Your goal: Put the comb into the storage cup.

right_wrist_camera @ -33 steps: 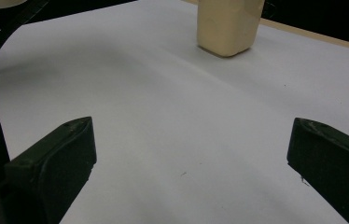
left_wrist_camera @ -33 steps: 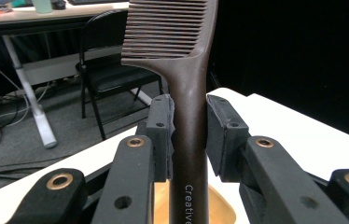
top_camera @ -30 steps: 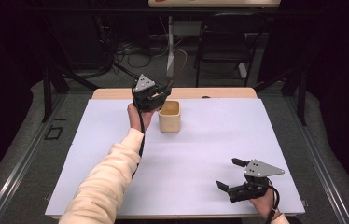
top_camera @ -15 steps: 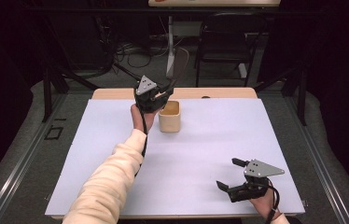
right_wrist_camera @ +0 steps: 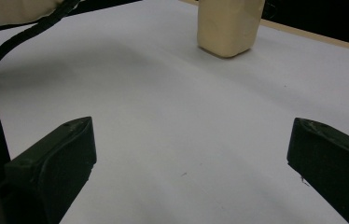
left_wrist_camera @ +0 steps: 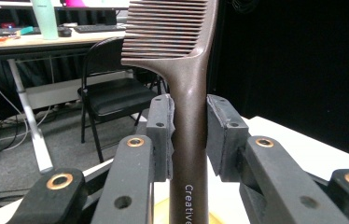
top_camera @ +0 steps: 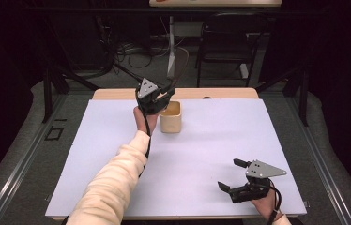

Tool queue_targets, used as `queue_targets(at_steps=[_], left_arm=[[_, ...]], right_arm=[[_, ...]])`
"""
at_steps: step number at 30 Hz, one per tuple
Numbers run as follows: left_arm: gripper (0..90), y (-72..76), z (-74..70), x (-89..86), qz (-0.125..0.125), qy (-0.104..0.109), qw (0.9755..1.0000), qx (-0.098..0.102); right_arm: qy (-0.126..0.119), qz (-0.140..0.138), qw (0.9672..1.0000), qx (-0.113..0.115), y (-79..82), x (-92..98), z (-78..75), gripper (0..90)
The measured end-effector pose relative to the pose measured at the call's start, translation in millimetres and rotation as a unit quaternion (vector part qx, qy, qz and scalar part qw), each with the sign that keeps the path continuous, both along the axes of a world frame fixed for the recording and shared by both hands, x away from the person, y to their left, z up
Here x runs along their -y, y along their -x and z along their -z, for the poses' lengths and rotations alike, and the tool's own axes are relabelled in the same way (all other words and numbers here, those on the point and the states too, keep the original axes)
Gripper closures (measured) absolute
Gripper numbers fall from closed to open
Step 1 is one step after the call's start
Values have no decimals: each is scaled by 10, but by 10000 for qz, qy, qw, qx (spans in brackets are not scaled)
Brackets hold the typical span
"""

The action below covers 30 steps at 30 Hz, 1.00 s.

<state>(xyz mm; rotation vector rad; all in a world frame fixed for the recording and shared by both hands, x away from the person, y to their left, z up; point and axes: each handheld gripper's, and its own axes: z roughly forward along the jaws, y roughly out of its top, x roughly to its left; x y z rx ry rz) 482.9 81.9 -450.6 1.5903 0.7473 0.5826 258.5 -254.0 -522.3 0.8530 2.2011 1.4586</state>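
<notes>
Item 1: left gripper (top_camera: 164, 96), upper centre of the high view, held up at the far edge of the white table (top_camera: 211, 150). Its pads (left_wrist_camera: 163, 135) are clenched on the handle of a brown comb (left_wrist_camera: 189, 140). In the left gripper view the comb stands upright in the middle of the frame, the handle running from the bottom edge up between the two pads, the toothed head at the top centre, teeth pointing to the left of the frame. Pale lettering shows low on the handle.

Item 2: comb, high view (top_camera: 179, 65). Seen as a thin dark shape rising from the left gripper toward the top centre of the frame, above the cup.

Item 3: cup (top_camera: 170, 117), tan, open-topped, upright on the table just right of the left gripper in the high view. In the right gripper view it stands at the top centre of the frame (right_wrist_camera: 228, 25).

Item 4: right gripper (top_camera: 230, 176), lower right of the high view, low over the table, well apart from the cup. Released: its jaws stand wide with only bare table between them.

Item 5: sleeve (top_camera: 112, 183), cream, lower left to centre of the high view, leading up to the left gripper.

Item 6: chair (left_wrist_camera: 112, 93), black, folding, left of centre in the left gripper view, behind the comb.
</notes>
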Motion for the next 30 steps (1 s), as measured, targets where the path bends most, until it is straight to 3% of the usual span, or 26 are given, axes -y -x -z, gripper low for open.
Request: queue_targets(at_steps=[12, 30], left_arm=[[720, -28, 111, 14, -90, 159, 9998, 74], [720, -60, 268, -15, -185, 450, 9988, 7]], right_arm=[[21, -3, 10000, 21, -3, 0, -1, 9], [18, -5, 10000, 17, -2, -1, -1, 9]])
